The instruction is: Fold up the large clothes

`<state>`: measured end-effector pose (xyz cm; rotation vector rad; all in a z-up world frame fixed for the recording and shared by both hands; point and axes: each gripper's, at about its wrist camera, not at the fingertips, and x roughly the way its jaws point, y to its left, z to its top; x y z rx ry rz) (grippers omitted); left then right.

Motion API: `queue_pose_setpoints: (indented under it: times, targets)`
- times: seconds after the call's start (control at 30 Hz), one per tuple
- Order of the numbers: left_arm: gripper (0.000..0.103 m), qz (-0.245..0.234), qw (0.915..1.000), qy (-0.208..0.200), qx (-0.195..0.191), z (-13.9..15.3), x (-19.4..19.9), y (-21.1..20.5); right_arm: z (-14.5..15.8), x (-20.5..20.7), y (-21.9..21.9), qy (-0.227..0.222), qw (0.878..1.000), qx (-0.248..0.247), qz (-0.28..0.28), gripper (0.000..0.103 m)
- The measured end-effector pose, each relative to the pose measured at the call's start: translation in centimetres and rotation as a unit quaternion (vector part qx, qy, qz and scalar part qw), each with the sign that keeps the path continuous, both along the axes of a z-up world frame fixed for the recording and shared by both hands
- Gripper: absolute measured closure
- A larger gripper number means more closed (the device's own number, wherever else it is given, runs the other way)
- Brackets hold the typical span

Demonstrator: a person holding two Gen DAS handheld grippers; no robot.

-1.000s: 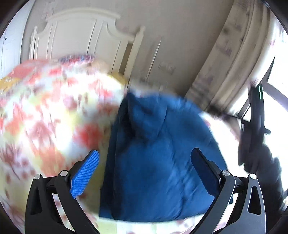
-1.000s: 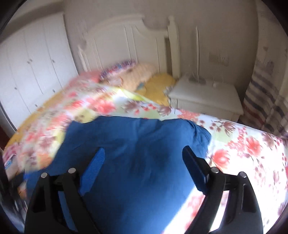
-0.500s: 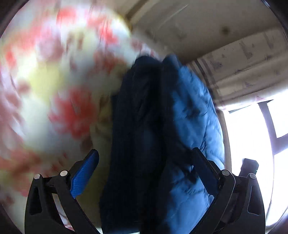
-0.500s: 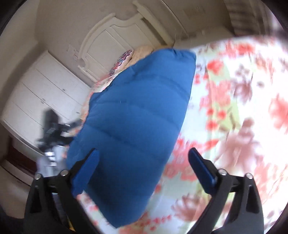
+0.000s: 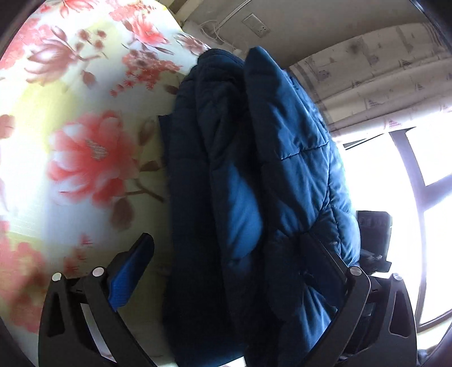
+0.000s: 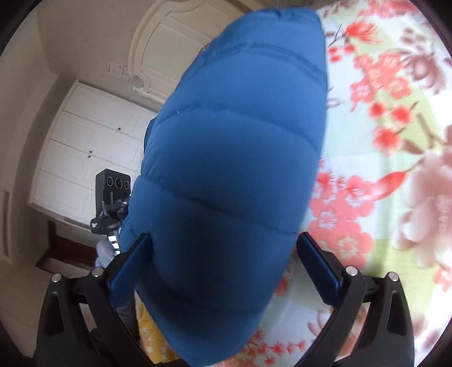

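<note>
Puffy blue quilted jacket [image 6: 231,175] lies folded on the floral bedspread [image 6: 381,158], bulging between your right claw's [image 6: 226,265] wide-spread fingers, which have just been opening; your left claw [image 5: 234,262] also straddles it, unclenched.

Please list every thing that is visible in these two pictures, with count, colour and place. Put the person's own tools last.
Puffer jacket: one, blue, folded into a thick bundle on the bed, between the fingers of both claws.
Bedspread: one, pale with red flowers, under the jacket.
Headboard: one, cream, behind the jacket.
Wardrobe: one, white, along the wall.
Curtain: one, pale and patterned, beside the window.
Window: one, dark frame, very bright.
Wall socket: one, pale, on the wall.
Left claw: one, black with blue pads, open.
Right claw: one, black with blue pads, open.
</note>
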<state>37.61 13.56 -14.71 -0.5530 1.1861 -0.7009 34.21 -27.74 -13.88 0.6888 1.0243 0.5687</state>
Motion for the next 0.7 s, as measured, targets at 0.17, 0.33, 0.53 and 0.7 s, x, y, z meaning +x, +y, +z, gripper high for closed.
queue_pose_setpoints:
  times: [0.17, 0.33, 0.53, 0.7]
  targets:
    - [0.01, -0.016, 0.998, 0.011, -0.059, -0.3, 0.1, -2.4, 0.3, 1.6, 1.8, -0.016, 1.0, -0.018, -0.006, 0.002]
    - [0.027, 0.005, 0.9959, -0.037, -0.083, 1.8, -1.4, -3.8, 1.6, -0.4, 1.7, -0.096, 0.993, -0.059, -0.028, 0.029]
    - [0.027, 0.003, 0.9876, -0.095, -0.125, 5.4, -0.1, -9.4, 6.7, -1.7, 0.3, -0.19, 0.97, -0.132, -0.069, 0.041]
    - [0.028, 0.0, 0.9871, -0.085, -0.136, 3.8, 4.6, -16.4, 9.3, -0.2, -4.8, -0.204, 0.958, -0.172, -0.101, 0.041]
